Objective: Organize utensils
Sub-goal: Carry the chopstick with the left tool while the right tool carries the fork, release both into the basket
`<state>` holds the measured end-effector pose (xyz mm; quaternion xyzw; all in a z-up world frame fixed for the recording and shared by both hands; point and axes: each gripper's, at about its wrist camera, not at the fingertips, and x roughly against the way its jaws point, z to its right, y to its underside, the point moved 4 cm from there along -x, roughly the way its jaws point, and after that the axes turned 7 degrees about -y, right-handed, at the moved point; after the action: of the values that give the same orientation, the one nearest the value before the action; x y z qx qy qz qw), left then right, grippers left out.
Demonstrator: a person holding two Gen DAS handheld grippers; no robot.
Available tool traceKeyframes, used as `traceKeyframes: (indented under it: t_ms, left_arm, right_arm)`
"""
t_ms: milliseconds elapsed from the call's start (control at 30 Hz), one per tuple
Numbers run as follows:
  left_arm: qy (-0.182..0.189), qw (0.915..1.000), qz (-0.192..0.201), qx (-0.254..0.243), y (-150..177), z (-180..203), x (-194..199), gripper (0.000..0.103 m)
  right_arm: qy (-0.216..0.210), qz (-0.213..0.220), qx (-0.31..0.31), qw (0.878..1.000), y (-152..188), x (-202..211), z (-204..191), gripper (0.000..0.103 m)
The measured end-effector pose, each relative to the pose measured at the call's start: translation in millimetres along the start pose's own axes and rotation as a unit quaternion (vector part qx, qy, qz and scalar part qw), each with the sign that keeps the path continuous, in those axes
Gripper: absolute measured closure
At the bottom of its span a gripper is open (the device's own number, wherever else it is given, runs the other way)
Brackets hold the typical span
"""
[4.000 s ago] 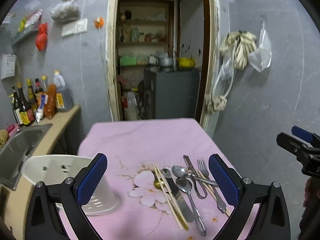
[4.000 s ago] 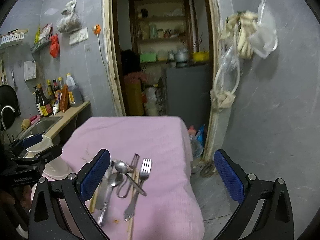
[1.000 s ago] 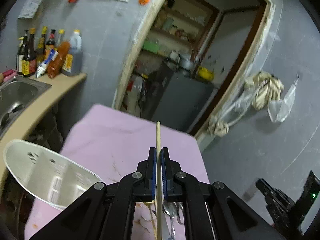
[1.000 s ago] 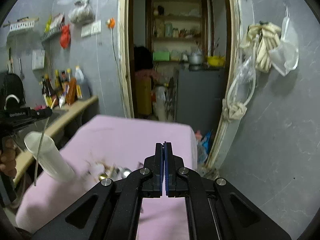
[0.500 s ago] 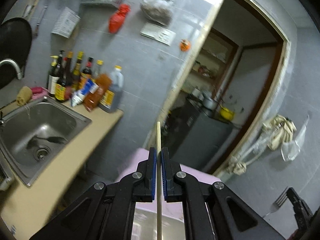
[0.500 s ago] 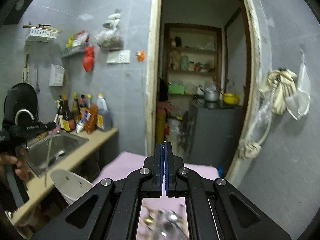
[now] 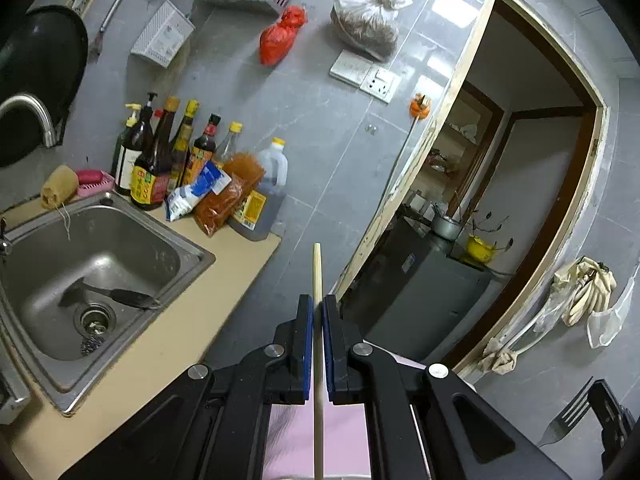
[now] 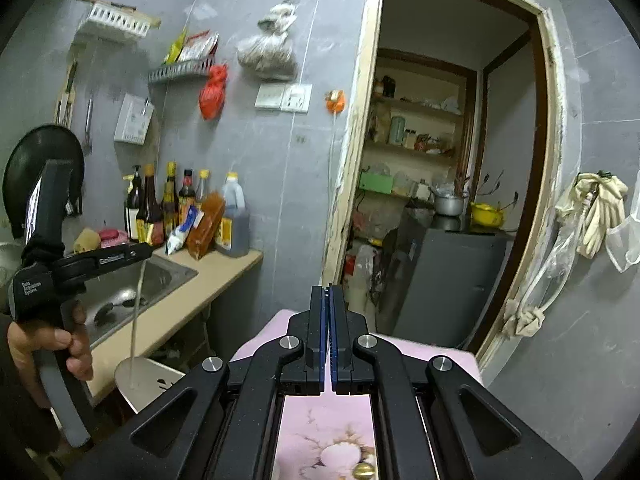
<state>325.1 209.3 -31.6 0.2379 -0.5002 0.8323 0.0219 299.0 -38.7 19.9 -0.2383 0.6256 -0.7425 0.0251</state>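
Observation:
My left gripper [image 7: 317,300] is shut on a pale wooden chopstick [image 7: 317,268] that stands up between its blue pads. In the right wrist view that left gripper [image 8: 140,254] is held by a hand at the left. The chopstick [image 8: 136,312] hangs down from it, its lower end at the mouth of a white utensil holder [image 8: 152,376]. My right gripper [image 8: 329,290] has its jaws together. The left wrist view shows it at the lower right edge, gripping a metal fork [image 7: 560,424]. The pink flowered tablecloth [image 8: 326,432] lies below both grippers.
A steel sink [image 7: 96,264] with a dark spatula in it is set in the beige counter [image 7: 180,340] at the left. Sauce bottles [image 7: 160,168] stand by the grey wall. A doorway [image 8: 440,200] opens to a pantry. Gloves [image 8: 600,208] hang at the right.
Both views have swung up and left, from the table toward the sink and wall. The left gripper still holds the chopstick, now hanging at the white holder. The fork stays in the right gripper.

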Motion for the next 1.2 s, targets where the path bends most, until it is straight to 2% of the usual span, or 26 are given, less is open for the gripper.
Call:
traceKeyframes:
  t_ms: [167,467,700,800,833,933,1000,1067,1200]
  left_arm:
    - [-0.008,0.9999,0.002,-0.015,15,1,-12,0.098]
    - [-0.012,0.9989,0.006,-0.046,37,3,-8,0.098]
    - [-0.016,0.9973,-0.015,-0.070,46,3,-1,0.097]
    - [-0.014,0.9961,-0.034,-0.080,49,2,2,0.095]
    - [-0.013,0.9957,-0.039,-0.083,50,2,3,0.095]
    - [-0.010,0.9943,-0.050,-0.093,54,2,9,0.086]
    - [-0.003,0.9942,-0.057,-0.091,56,1,15,0.069]
    - [0.000,0.9950,-0.055,-0.083,55,0,21,0.057]
    - [-0.002,0.9949,-0.056,-0.084,56,0,28,0.053]
  right_arm:
    - [-0.006,-0.027,0.015,1.000,19,-19,-12,0.101]
    - [-0.013,-0.070,0.006,0.997,51,-34,-16,0.101]
    - [-0.028,-0.082,-0.016,0.996,60,-31,-8,0.100]
    - [-0.033,-0.084,-0.029,0.996,62,-29,-4,0.097]
    - [-0.033,-0.083,-0.033,0.995,62,-28,-2,0.090]
    - [-0.038,-0.076,-0.051,0.995,63,-24,2,0.066]
    - [-0.039,-0.068,-0.059,0.995,62,-21,5,0.065]
    - [-0.040,-0.065,-0.061,0.995,62,-17,8,0.065]
    - [-0.039,-0.061,-0.075,0.995,63,-11,16,0.065]
